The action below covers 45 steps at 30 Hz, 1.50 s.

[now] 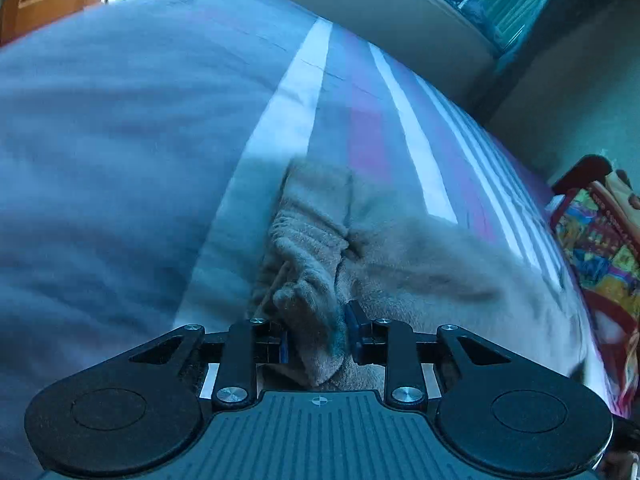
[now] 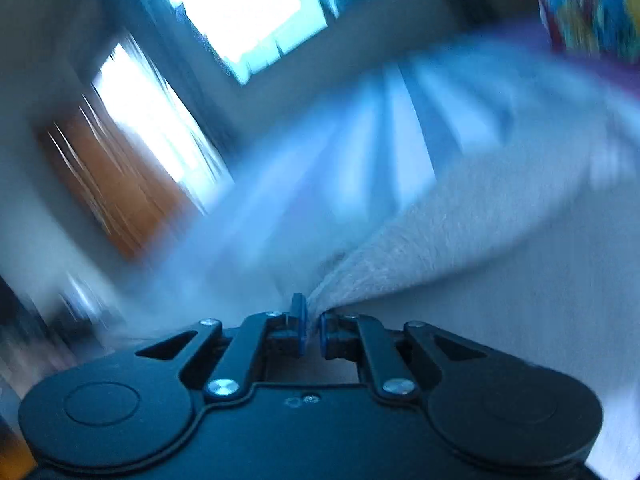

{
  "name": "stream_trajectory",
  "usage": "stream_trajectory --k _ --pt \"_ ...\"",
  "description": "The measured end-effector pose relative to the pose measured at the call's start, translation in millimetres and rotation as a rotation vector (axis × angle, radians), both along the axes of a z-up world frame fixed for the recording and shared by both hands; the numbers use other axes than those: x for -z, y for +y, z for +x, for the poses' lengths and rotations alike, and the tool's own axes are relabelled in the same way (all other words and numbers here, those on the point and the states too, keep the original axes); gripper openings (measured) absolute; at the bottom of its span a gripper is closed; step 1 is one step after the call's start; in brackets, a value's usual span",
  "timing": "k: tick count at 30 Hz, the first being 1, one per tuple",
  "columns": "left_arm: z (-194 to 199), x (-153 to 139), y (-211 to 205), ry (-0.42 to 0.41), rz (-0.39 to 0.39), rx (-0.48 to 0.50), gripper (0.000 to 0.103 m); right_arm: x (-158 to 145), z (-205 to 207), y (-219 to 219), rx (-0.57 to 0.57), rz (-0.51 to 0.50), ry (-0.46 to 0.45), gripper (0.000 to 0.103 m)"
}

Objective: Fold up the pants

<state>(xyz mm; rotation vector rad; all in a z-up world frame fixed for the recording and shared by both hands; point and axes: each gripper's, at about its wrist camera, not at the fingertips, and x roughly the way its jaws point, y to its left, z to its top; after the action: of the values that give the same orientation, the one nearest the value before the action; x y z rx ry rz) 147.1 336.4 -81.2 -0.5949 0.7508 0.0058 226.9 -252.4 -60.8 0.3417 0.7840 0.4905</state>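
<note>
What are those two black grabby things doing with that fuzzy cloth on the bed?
A person is folding fuzzy beige pants on a striped bed sheet. The left tool pinches a bunched-up part of the pants. The right tool is clamped on another edge of them. The right view is blurry, and the pants are not yet folded flat.

Both views are dim with a cold blue cast and bend strongly at the fisheye edges. The right wrist view is smeared by heavy motion blur, and its window at upper centre is blown out to white glare. The left wrist view is sharper, soft only toward the left, with daylight entering at the upper right.
</note>
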Motion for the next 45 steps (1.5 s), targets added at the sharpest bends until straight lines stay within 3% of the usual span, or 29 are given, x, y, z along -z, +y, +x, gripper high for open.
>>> stream_trajectory --k 1,2,4,7,9,12,13,14,15,16,17,19,23,24,26,28,29,33,36,37,38,39,40,41,43,45 --pt "-7.3 -3.3 0.9 -0.014 -0.022 -0.027 0.028 24.6 9.0 6.5 0.025 -0.036 0.090 0.006" --pt "-12.3 -7.3 0.5 -0.027 -0.031 -0.043 0.028 32.3 10.2 3.1 0.069 0.030 0.079 0.006" --pt "-8.6 -10.4 -4.5 -0.023 0.017 -0.031 0.028 30.9 11.1 7.6 0.082 0.025 0.059 0.007" --pt "-3.9 -18.4 -8.1 -0.061 0.029 -0.047 0.028 22.5 15.6 7.8 0.062 -0.019 0.053 0.006" --pt "8.8 -6.7 -14.3 -0.010 0.083 -0.042 0.028 9.0 7.5 9.4 0.059 -0.005 0.019 0.006" --pt "6.1 -3.5 -20.2 -0.030 0.118 -0.084 0.029 20.8 6.0 13.5 0.061 -0.055 0.089 0.007" --pt "-3.5 -8.4 -20.7 -0.052 0.115 -0.115 0.035 18.3 8.9 10.2 0.064 -0.038 0.096 0.011" --pt "-14.4 -15.1 -25.1 -0.081 0.121 -0.147 0.039 13.0 9.0 6.6 0.073 -0.017 0.104 0.027" --pt "-28.1 -23.3 -32.8 -0.118 0.141 -0.186 0.055 4.7 6.6 -1.9 0.115 -0.010 0.088 0.054" --pt "-38.4 -28.0 -40.0 -0.142 0.154 -0.219 0.071 -6.8 2.9 -9.8 0.161 -0.013 0.047 0.067" --pt "-44.8 -30.0 -48.1 -0.151 0.163 -0.249 0.073 -21.3 -2.7 -17.4 0.202 -0.020 -0.029 0.071" --pt "-47.2 -27.5 -58.7 -0.108 0.163 -0.275 0.073 -38.6 8.3 -19.0 0.247 -0.083 -0.073 0.071" --pt "-28.0 -2.7 -77.1 0.043 0.165 -0.257 0.073 -32.0 69.9 -0.3 0.295 -0.318 0.025 0.070" --pt "-22.9 5.3 -82.0 0.085 0.180 -0.247 0.074 -23.9 83.1 2.9 0.300 -0.358 0.052 0.070" --pt "-23.4 8.3 -87.2 0.084 0.204 -0.247 0.077 -16.6 93.5 -0.2 0.298 -0.369 0.074 0.067" --pt "-26.2 3.8 -88.4 0.090 0.220 -0.230 0.077 -16.4 85.8 -16.1 0.275 -0.332 0.061 0.018" --pt "-25.4 4.1 -87.6 0.091 0.217 -0.223 0.077 -20.7 74.8 -21.9 0.260 -0.298 0.073 0.004" --pt "-28.3 5.0 -84.7 0.085 0.223 -0.207 0.077 -36.3 16.8 -51.9 0.281 -0.250 0.014 0.004" --pt "-28.9 6.1 -87.2 0.083 0.229 -0.209 0.077 -1.5 10.6 -66.8 0.251 -0.278 0.112 0.007" --pt "-22.7 10.8 -88.7 0.084 0.233 -0.207 0.077 -3.7 10.1 -71.0 0.253 -0.257 0.107 0.015" --pt "-16.3 14.8 -87.3 0.084 0.235 -0.205 0.077 -14.7 7.2 -72.7 0.275 -0.244 0.060 0.034" --pt "-17.1 14.9 -86.9 0.083 0.232 -0.205 0.077 -26.9 4.5 -71.9 0.290 -0.255 -0.006 0.060" --pt "-15.2 16.5 -84.8 0.083 0.229 -0.205 0.077 -36.8 5.8 -69.8 0.282 -0.274 -0.066 0.066" --pt "-11.7 18.4 -84.7 0.084 0.230 -0.205 0.078 -43.1 14.2 -67.0 0.267 -0.306 -0.092 0.063" --pt "-9.9 18.9 -84.8 0.088 0.233 -0.202 0.078 -42.3 38.4 -64.8 0.252 -0.356 -0.052 0.058" --pt "-10.4 17.9 -85.2 0.091 0.234 -0.198 0.078 -33.7 56.8 -65.1 0.237 -0.400 -0.038 0.043"
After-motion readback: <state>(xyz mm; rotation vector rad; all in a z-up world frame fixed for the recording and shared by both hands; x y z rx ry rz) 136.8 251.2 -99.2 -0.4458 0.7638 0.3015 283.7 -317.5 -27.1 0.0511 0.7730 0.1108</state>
